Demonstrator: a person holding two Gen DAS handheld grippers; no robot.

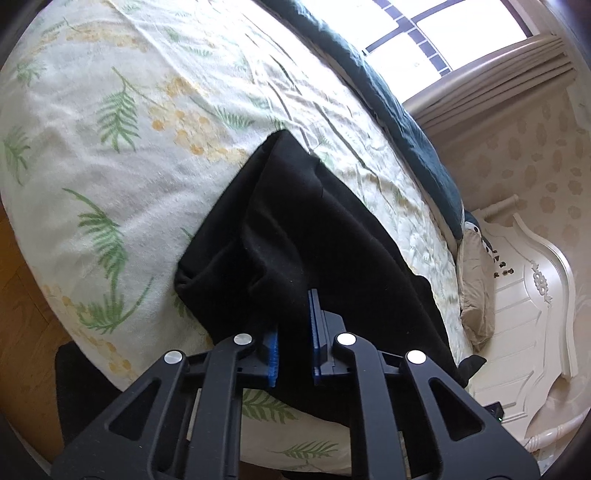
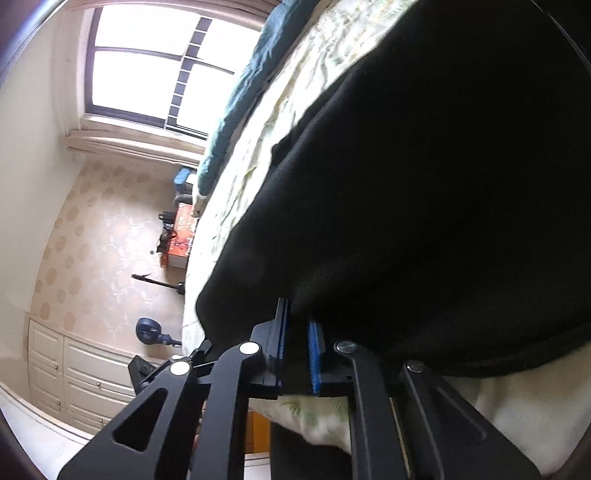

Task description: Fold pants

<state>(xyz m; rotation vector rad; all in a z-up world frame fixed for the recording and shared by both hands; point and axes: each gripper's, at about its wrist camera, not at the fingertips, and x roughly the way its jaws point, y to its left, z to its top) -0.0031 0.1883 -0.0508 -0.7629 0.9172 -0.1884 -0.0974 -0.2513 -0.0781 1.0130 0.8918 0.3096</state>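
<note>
Black pants (image 1: pixel 295 221) lie bunched and partly doubled over on a bed sheet (image 1: pixel 129 166) printed with green ferns and yellow blossoms. In the left wrist view my left gripper (image 1: pixel 293 314) is at the pants' near edge, with a fold of black cloth pinched between its blue pads; the cloth covers the tip of the left pad. In the right wrist view the pants (image 2: pixel 424 221) fill the right half. My right gripper (image 2: pixel 298 314) is shut on their lower edge, with cloth running between its blue pads just above the sheet (image 2: pixel 258 147).
A teal duvet (image 1: pixel 388 103) lies along the bed's far side under a bright window (image 1: pixel 443 29). A beige pillow (image 1: pixel 476 288) and a white headboard (image 1: pixel 535 295) are at the right. Wooden floor (image 1: pixel 22 314) shows at the left. White drawers (image 2: pixel 74 376) and an orange box (image 2: pixel 181 240) are beside the bed.
</note>
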